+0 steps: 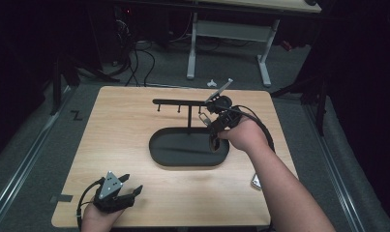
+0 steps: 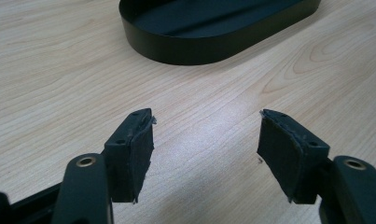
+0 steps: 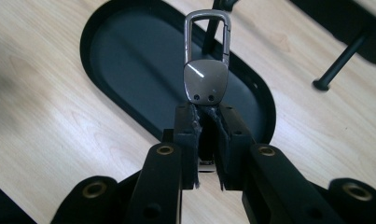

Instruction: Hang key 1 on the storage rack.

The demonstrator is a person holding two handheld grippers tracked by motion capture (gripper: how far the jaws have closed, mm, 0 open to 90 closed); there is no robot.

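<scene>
Right tongs (image 3: 207,122) are pinching a carabiner keychain (image 3: 206,70) upright, clip leading, likely for hooking onto the stand (image 1: 188,103); left tongs (image 2: 206,156) are idling wide apart.

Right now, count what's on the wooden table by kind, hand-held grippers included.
Black metal hook stand with oval tray base: 1
Silver metal carabiner keychain: 1
Small silver object at the table's right edge: 1
Hand-held gripper, left and right: 2
Total: 5

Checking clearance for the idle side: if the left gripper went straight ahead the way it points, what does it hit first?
Probably the black oval tray. The left gripper is open, with bare table ahead of its jaws, then the tray's near wall. It may slide along the wood first; height is unclear.
</scene>
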